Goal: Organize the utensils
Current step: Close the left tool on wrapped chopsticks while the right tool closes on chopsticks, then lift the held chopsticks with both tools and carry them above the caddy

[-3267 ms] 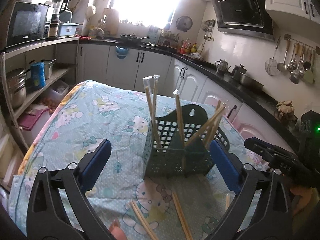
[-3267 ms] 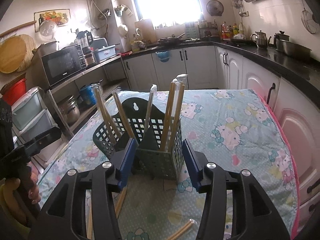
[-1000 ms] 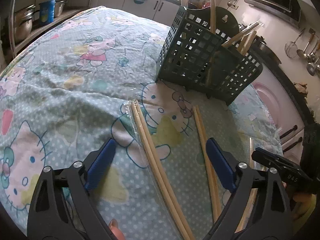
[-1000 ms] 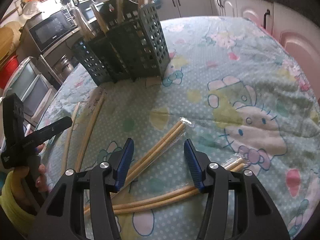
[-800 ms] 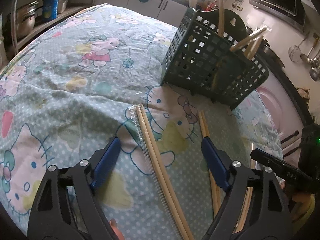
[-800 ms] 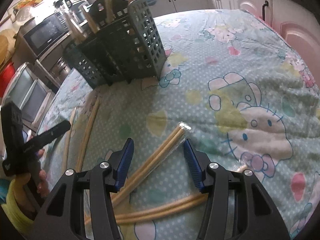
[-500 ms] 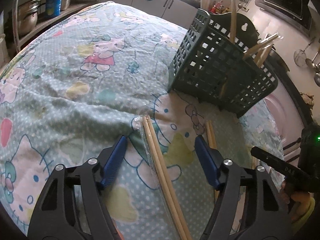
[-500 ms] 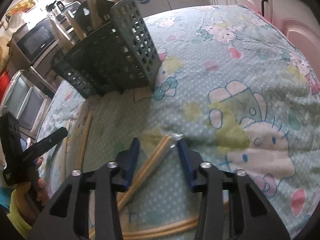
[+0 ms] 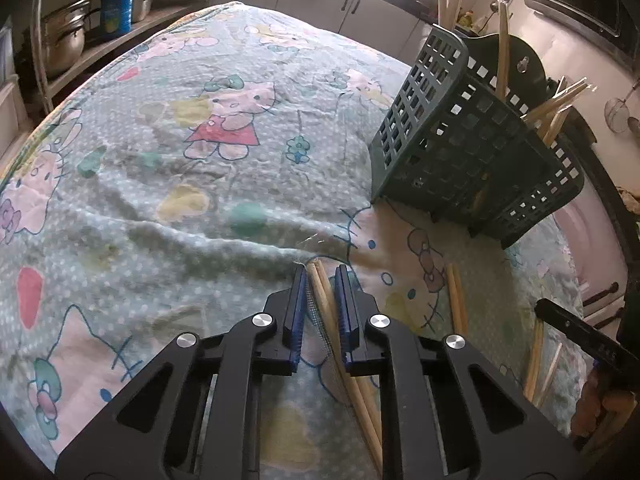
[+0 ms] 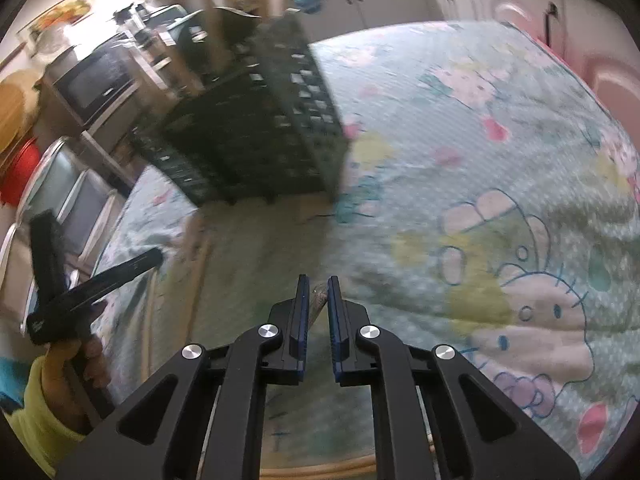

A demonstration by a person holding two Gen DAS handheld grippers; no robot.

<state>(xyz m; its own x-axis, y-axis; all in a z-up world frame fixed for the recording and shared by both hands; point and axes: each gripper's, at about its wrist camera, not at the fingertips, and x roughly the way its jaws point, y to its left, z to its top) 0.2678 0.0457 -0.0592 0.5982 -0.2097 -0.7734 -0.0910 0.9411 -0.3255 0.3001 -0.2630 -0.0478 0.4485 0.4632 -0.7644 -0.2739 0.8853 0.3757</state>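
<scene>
Spread over the table, the cartoon-print cloth carries the dark slotted utensil basket ahead of both my hands, up and to the right of my left gripper and up-left of my right gripper. Both sets of jaws have just been closing: the left now pinches a wrapped chopstick pair near its far tip, its length trailing back under my hand, while the right clamps another wrapped pair likewise. Each pair lies flat pointing roughly basketward, so I judge each must be tipped upright before dropping in.
</scene>
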